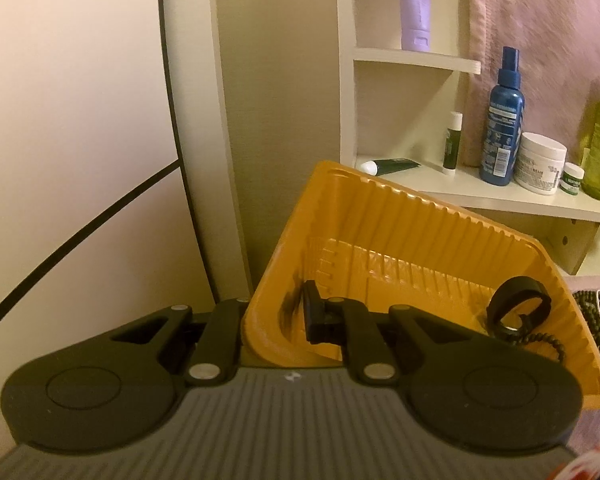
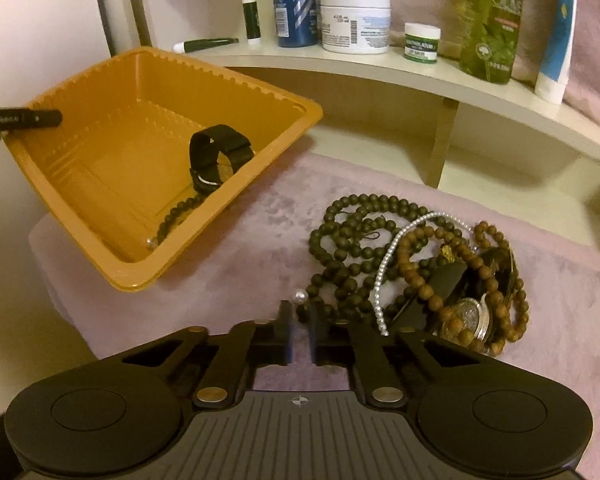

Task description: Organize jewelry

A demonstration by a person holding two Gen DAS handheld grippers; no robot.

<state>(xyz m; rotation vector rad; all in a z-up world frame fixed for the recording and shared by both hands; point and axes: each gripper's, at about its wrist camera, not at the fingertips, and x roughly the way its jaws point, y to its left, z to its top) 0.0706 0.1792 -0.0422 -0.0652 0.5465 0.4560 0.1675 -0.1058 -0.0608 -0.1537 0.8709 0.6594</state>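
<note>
Right now, a pink cloth (image 2: 380,208) is covering the table (image 2: 12,300) and filling the middle and right of the right wrist view. Behind it, a shelf (image 2: 420,76) is running across the top, holding a blue bottle (image 2: 294,4), a white jar (image 2: 356,22), a green bottle (image 2: 494,20) and a small green jar (image 2: 422,42).

An orange tray (image 2: 72,208) is sitting tilted at the left of that view, with its near corner hanging over the cloth. The left gripper (image 1: 276,316) is pinching the tray's left wall, one finger inside and one outside, so it is closed on the tray. A black watch (image 2: 220,156) is lying inside the tray, by its right wall, and a dark bead bracelet (image 2: 180,214) is lying below it.

A pile of jewelry (image 2: 420,272) is resting on the cloth at the lower right, to the right of the tray and apart from it. It is made of dark beads (image 2: 348,236), brown beads (image 2: 500,292), a string of pearls (image 2: 384,276) and a silver watch face (image 2: 474,314).

The right gripper (image 2: 300,328) is sitting at the bottom middle, at the left edge of the pile. Its jaws are closed on a dark bead, with one white pearl (image 2: 300,295) showing just above the tips.
</note>
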